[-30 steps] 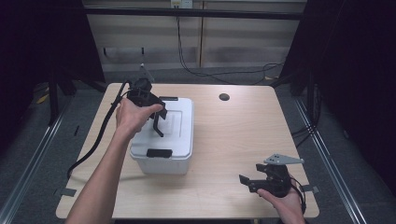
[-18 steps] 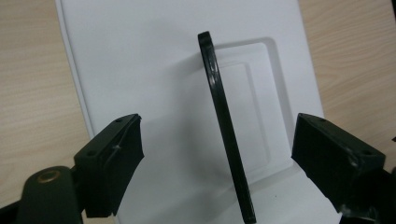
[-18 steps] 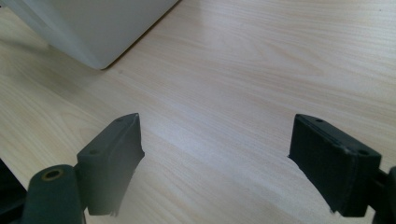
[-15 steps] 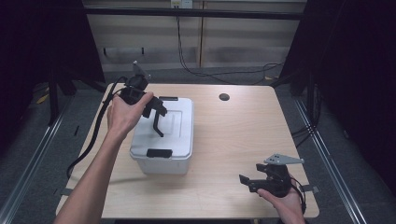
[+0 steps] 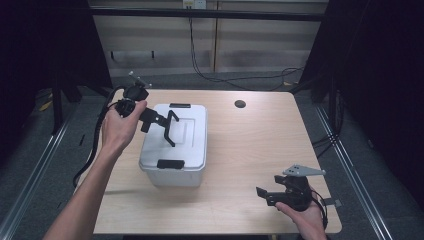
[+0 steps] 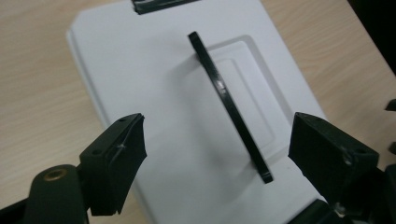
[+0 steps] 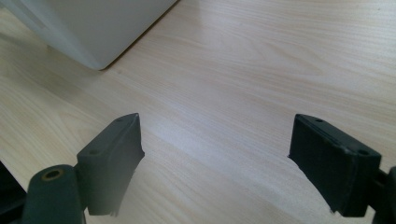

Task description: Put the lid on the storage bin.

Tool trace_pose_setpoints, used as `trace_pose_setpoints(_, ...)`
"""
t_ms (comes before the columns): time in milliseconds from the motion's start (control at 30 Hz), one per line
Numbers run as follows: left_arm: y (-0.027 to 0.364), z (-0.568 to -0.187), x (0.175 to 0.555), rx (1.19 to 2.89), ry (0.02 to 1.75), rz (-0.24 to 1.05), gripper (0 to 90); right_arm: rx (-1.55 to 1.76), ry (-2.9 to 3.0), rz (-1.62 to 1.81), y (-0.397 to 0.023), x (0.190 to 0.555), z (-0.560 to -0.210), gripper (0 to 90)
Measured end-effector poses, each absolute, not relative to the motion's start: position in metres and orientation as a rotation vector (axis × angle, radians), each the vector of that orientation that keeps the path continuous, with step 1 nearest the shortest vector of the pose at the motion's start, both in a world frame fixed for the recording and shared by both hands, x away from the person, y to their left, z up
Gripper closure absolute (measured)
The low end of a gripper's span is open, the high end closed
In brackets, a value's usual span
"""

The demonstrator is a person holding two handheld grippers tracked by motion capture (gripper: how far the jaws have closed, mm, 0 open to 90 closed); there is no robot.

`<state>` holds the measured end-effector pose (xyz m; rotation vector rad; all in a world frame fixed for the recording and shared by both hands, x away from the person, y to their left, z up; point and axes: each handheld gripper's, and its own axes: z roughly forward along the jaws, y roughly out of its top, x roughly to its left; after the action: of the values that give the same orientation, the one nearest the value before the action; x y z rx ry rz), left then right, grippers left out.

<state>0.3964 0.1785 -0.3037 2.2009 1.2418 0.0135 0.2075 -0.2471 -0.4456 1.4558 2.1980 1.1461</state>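
White plastic box with a black handle on a pale wooden table

The left gripper (image 5: pixel 170 129) hovers above the box (image 5: pixel 186 150); its jaws have just been opening and stand spread wide, nothing between them. The box is smooth, round-cornered, with black clips at both ends and a slim black handle (image 6: pixel 229 100) standing up over a recessed panel in the lid. No writing is readable. The right gripper (image 5: pixel 264 194) rests near the table's (image 5: pixel 260 135) front right corner, jaws spread over bare wood grain.

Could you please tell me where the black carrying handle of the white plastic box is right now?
In the left gripper view, the black carrying handle stands raised along the middle of the white plastic box's lid, beyond the left gripper and its open jaws.
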Motion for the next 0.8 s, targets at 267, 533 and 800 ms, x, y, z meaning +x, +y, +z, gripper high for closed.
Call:
trace_pose_setpoints(267,0.2,-0.314,0.388,2.18,1.211,0.026,19.8,1.459,2.194,1.148,-0.247,0.207,-0.446,16.5)
trace_pose_setpoints(533,0.223,-0.322,0.377,2.147,1.174,0.014,19.3,1.465,2.192,1.146,-0.247,0.207,-0.445,16.5)
trace_pose_setpoints(800,0.254,-0.333,0.362,2.088,1.22,0.058,19.5,1.468,2.189,1.147,-0.248,0.208,-0.445,16.5)
